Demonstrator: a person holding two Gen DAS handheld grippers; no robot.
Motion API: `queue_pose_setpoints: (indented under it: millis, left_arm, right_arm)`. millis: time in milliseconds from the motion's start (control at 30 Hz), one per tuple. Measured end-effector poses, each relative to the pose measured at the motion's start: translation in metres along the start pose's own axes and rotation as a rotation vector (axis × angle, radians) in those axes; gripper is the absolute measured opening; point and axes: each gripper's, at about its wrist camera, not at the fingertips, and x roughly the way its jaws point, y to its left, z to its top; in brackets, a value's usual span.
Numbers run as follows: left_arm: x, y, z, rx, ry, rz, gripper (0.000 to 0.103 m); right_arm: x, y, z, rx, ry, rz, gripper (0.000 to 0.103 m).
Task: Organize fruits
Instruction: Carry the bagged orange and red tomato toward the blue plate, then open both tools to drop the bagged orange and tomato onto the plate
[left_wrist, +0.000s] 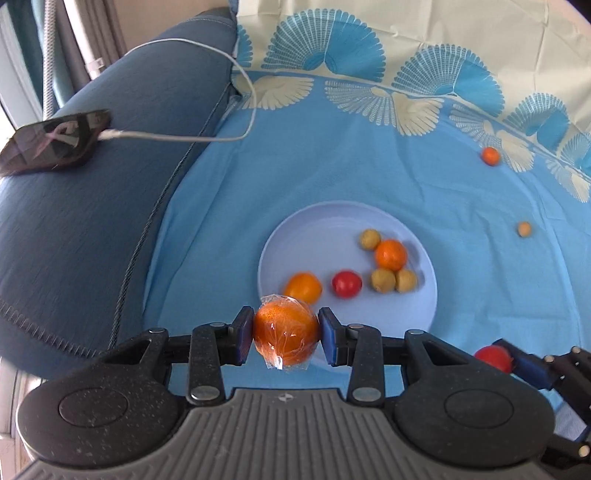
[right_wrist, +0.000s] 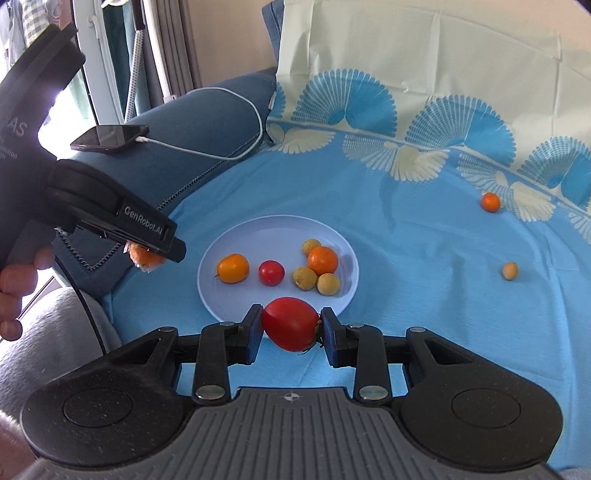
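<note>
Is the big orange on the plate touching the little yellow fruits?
Touching. The right wrist view shows the big orange pressed against yellow fruits on the plate, no gap between.

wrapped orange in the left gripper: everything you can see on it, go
The wrapped orange is round, deep orange with a dimpled peel, sealed in thin clear film that glints and gathers into a crinkled tail at its lower edge. The left gripper is shut on it, one blue pad pressing each side. It is held above the blue cloth, at the near rim of the pale blue plate, touching nothing but the pads. From the right wrist view only a sliver shows beneath the gripper body.
</note>
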Motion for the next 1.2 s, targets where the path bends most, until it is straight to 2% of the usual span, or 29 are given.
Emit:
queue_pose_setpoints:
  millis: [233,467,600,667,700,733,767,800,833,867,967,1067,1200]
  left_arm:
    - [0.054,-0.010,0.030,0.009,0.018,0.017,0.042]
    - [0.106,-0.017,0.036,0.028,0.060,0.047,0.042]
    - [0.122,-0.019,0.037,0.055,0.051,0.075,0.042]
    - [0.125,-0.018,0.040,0.053,0.058,0.050,0.047]
    - [0.126,-0.019,0.041,0.059,0.064,0.034,0.060]
    - [0.124,-0.018,0.041,0.062,0.060,0.009,0.080]
    - [0.119,-0.018,0.042,0.057,0.048,0.005,0.093]
    - [0.113,-0.018,0.042,0.052,0.022,0.023,0.102]
    - [0.104,-0.016,0.042,0.051,-0.017,0.041,0.103]
    - [0.096,-0.017,0.042,0.063,-0.035,0.049,0.103]
    - [0.064,-0.010,0.037,0.062,-0.063,0.075,0.103]
    - [0.023,0.002,0.022,0.028,-0.072,0.068,0.103]
    - [-0.025,0.017,-0.013,-0.017,-0.079,0.079,0.103]
  right_arm:
    - [0.062,-0.014,0.021,-0.006,0.034,-0.003,0.035]
    - [0.114,-0.020,0.023,-0.040,0.101,0.001,0.035]
    - [0.133,-0.015,0.019,-0.064,0.133,0.003,0.035]
    - [0.138,-0.013,0.017,-0.073,0.143,0.004,0.036]
    - [0.140,-0.012,0.016,-0.077,0.145,0.005,0.036]
    - [0.141,-0.011,0.016,-0.081,0.144,0.006,0.038]
    - [0.140,-0.010,0.017,-0.083,0.138,0.007,0.049]
    - [0.139,-0.009,0.017,-0.086,0.128,0.009,0.056]
    - [0.136,-0.009,0.019,-0.089,0.116,0.014,0.071]
    - [0.132,-0.009,0.021,-0.091,0.102,0.015,0.082]
    - [0.109,-0.007,0.028,-0.103,0.054,-0.011,0.095]
    - [0.074,-0.006,0.030,-0.095,0.020,-0.041,0.099]
    - [0.027,-0.005,0.018,-0.029,0.033,-0.043,0.101]
